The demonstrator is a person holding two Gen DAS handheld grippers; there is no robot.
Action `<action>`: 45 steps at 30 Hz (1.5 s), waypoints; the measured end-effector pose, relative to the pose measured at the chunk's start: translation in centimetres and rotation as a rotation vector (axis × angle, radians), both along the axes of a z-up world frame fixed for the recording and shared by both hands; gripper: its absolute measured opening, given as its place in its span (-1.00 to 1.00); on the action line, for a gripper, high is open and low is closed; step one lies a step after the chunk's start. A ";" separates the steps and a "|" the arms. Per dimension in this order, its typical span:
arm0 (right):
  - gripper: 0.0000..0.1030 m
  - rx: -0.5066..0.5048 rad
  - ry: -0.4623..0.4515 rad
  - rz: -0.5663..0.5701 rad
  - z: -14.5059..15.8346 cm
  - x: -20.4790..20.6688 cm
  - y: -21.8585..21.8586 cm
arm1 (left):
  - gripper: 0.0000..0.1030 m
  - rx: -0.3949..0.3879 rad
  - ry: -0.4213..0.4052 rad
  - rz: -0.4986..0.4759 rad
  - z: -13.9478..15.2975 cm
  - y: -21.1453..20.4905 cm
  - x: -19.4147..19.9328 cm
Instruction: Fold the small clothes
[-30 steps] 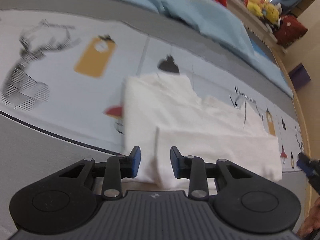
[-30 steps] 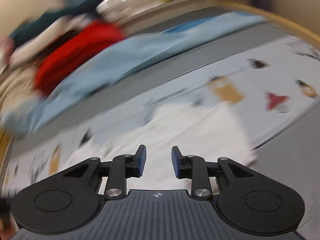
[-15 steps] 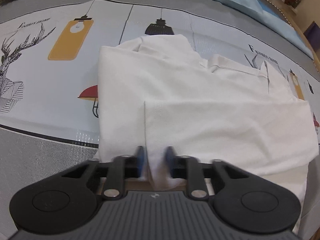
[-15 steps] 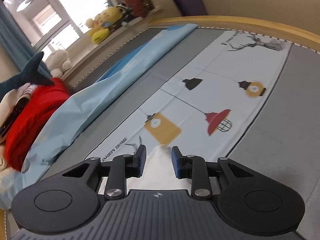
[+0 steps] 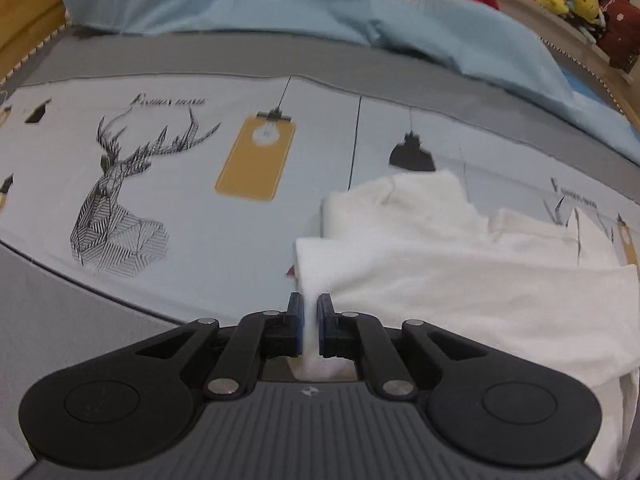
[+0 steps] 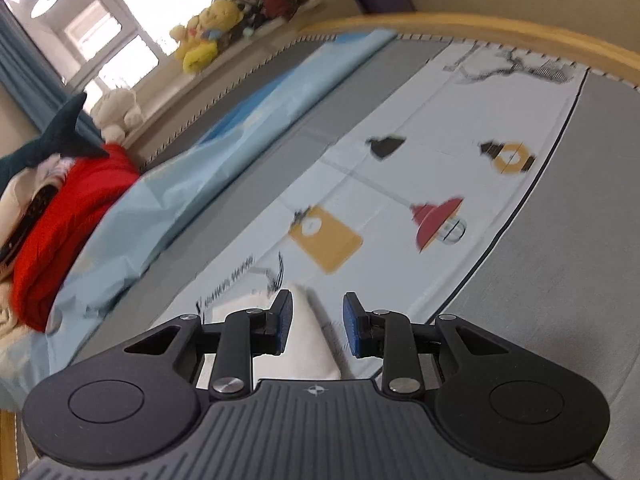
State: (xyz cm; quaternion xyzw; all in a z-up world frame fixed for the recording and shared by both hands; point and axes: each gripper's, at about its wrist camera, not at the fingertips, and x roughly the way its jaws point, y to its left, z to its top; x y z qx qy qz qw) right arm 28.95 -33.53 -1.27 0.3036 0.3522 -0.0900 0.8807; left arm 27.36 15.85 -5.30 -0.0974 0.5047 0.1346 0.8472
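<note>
A small white garment (image 5: pixel 460 264) lies partly folded on a printed bed sheet (image 5: pixel 200 200), to the right in the left wrist view. My left gripper (image 5: pixel 309 314) is shut on the garment's near left corner, with white cloth pinched between the blue pads. In the right wrist view, a corner of the white garment (image 6: pixel 308 340) lies between the fingers of my right gripper (image 6: pixel 318 320). That gripper is open and the pads stand apart from the cloth.
A light blue blanket (image 5: pixel 360 28) and a red garment (image 6: pixel 60 216) lie at the far side of the bed. Plush toys (image 6: pixel 200 36) sit on the window ledge. A wooden bed frame (image 6: pixel 520 36) borders the mattress. Grey mattress surface (image 6: pixel 560 300) lies to the right.
My left gripper has closed on the garment's near corner and drawn it up and left. My right gripper has stayed open over the garment's other corner, shifting slightly.
</note>
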 end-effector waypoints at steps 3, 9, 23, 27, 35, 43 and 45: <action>-0.41 0.022 0.050 0.061 -1.3 0.8 1.3 | -0.89 0.024 -0.028 -0.017 0.6 0.0 -0.1; -0.41 0.075 0.186 0.135 -5.6 2.2 2.8 | -0.88 -0.044 -0.032 -0.035 0.7 -0.5 0.2; -0.26 0.026 0.162 0.179 -6.7 1.9 3.8 | -0.89 -0.127 0.010 -0.024 -1.2 0.9 -0.6; -0.27 -0.018 0.210 0.188 -7.5 2.2 4.2 | -0.89 -0.144 0.037 0.002 -2.1 1.9 -0.9; -0.27 -0.003 0.247 0.120 -6.7 2.0 2.8 | -0.62 -0.170 0.054 0.016 -2.3 2.2 -0.8; -0.27 -0.011 0.271 0.203 -8.0 2.4 3.0 | -0.62 -0.171 0.037 0.001 -1.7 1.6 -0.6; -0.34 -0.034 0.264 0.218 -8.1 2.4 3.3 | -0.62 -0.168 0.040 -0.003 -1.8 1.4 -0.6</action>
